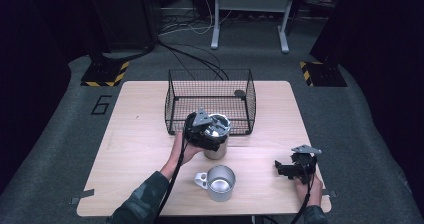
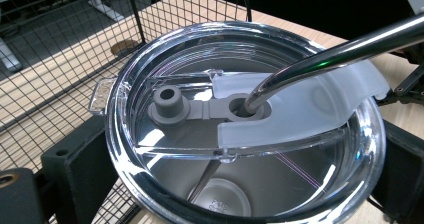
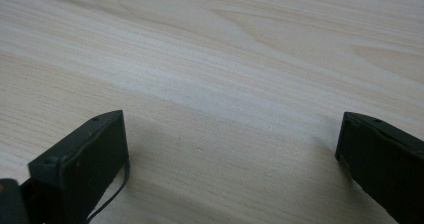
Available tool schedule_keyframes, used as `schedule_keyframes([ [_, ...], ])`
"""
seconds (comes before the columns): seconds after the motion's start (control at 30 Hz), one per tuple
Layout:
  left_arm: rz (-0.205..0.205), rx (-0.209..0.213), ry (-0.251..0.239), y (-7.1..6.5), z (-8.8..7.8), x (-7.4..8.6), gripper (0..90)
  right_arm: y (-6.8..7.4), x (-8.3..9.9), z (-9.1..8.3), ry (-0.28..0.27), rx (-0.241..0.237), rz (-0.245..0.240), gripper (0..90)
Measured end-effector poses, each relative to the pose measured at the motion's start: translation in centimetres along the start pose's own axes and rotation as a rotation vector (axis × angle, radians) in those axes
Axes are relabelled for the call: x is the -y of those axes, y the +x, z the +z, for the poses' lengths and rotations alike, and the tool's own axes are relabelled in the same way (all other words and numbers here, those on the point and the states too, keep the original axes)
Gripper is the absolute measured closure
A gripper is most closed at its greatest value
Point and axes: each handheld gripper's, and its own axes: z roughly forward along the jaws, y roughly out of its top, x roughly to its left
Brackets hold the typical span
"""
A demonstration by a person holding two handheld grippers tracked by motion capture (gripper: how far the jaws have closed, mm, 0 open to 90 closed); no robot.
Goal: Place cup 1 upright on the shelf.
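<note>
At frame centre, just before the wire basket (image 1: pixel 210 100), the left gripper (image 1: pixel 204 130) clamps the steel tumbler (image 1: pixel 217 138) by its body. It looks rigid, smooth, possibly slippery; grip below the lid (image 2: pixel 240 149). The right gripper (image 1: pixel 296 167) gapes wide, empty, lower right.

Pale wood-grain tabletop (image 1: pixel 135 134), and near its far edge a black wire basket (image 1: pixel 210 91). The steel tumbler (image 1: pixel 216 149) shines silver under a clear lid (image 2: pixel 240 149) with a frosted white slider (image 2: pixel 320 109) and grey plug (image 2: pixel 167 101). Silver mug (image 1: pixel 220 184), white handle. Camouflage-green sleeve (image 1: pixel 145 201).
</note>
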Motion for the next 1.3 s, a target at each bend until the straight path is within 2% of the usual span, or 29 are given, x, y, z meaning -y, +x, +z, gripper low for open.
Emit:
schedule_keyframes([
  [0.37,0.01,0.001,-0.015,0.3,-2.2,-0.3,3.7,0.0,0.0,0.0,0.0,0.0,0.0,0.0],
  [0.73,0.013,-0.01,-0.015,0.8,-4.4,0.3,3.7,0.0,0.0,0.0,0.0,0.0,0.0,0.0],
  [0.97,0.006,-0.043,-0.027,1.3,-6.0,0.6,3.7,0.0,0.0,0.0,0.0,0.001,0.0,0.0],
  [1.3,0.009,-0.062,-0.03,2.0,-7.9,0.8,3.7,0.0,0.0,0.0,0.0,0.001,0.001,0.0],
])
